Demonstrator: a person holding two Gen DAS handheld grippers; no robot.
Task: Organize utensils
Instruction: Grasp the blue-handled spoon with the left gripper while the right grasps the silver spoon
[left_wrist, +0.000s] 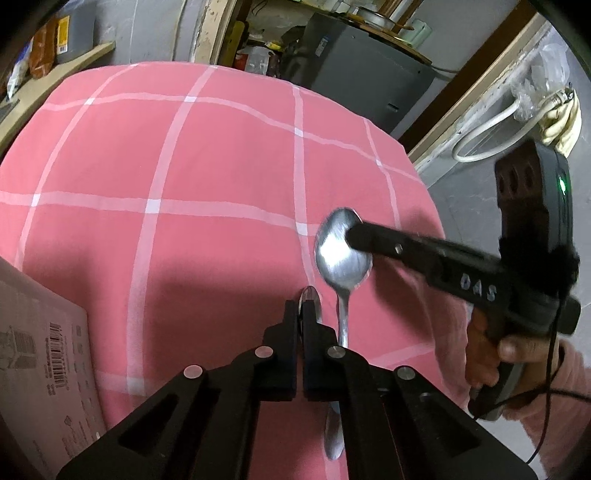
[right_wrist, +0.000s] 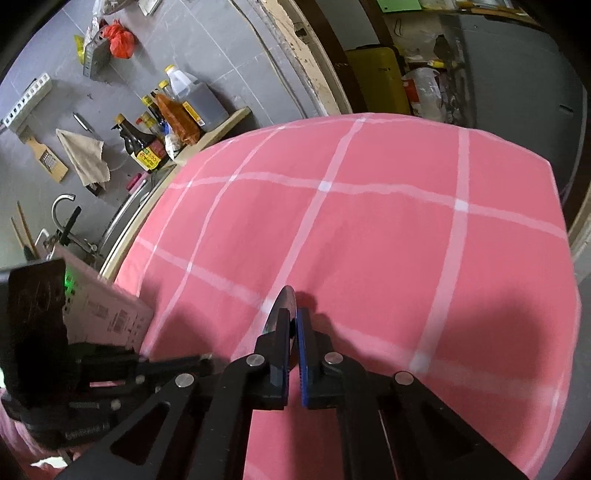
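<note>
While both tongs are gripping spoons, the left tongs (left_wrist: 300, 314) one spoon (left_wrist: 309, 295) and the right tongs (right_wrist: 293, 325) a second spoon (left_wrist: 341, 254) at two o'clock, sorting is barely beginning.

Left wrist view: spoon (left_wrist: 343, 254) bowl partly covered by the right gripper's (left_wrist: 351, 236) finger tip; its handle runs behind the left gripper's (left_wrist: 300, 332) linkage at lower centre. A second utensil (left_wrist: 309, 299) shows only a thin metal rim between the pinched fingers, type unclear. Cardboard box (left_wrist: 48, 354) cut off by the left edge, print too small to read. Right wrist view: metal piece (right_wrist: 282, 306) edge-on, mostly hidden by the fingers; bottle labels (right_wrist: 149, 157) at upper left unreadable.
</note>
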